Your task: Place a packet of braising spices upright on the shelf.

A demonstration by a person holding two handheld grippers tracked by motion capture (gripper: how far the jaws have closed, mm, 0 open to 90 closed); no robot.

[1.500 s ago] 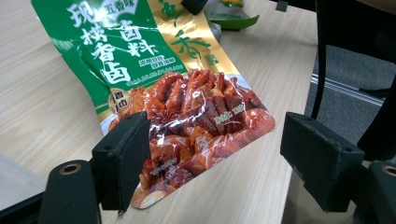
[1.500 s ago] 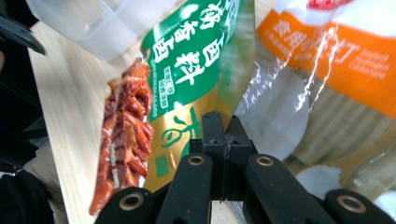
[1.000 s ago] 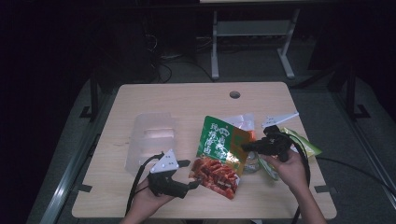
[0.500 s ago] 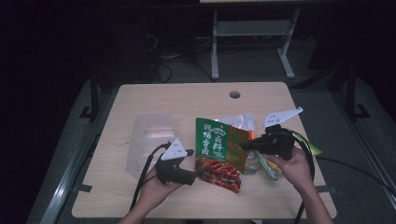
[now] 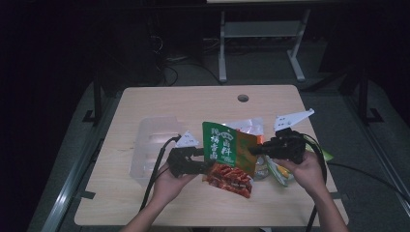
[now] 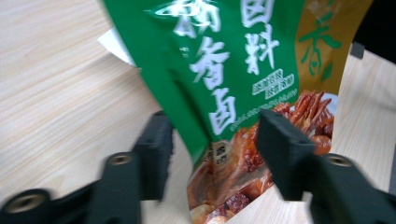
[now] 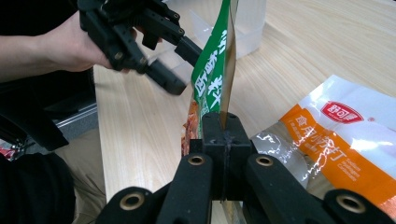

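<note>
Green pouch (image 5: 227, 151): was green with white characters, a gold-brown side, and red-brown food printed low.
Orange-and-white packet (image 7: 348, 140): was white with an orange band and a red logo.
Left tongs (image 6: 212, 154): were black.
Right tongs (image 7: 223, 133): were black.
Worktop (image 5: 193, 104): was pale wood grain.
Clear container (image 5: 152, 142): was transparent, without colour.

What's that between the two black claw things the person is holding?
In the high view, a green snack bag stands between the left gripper and the right gripper, which pinches its edge.
</note>
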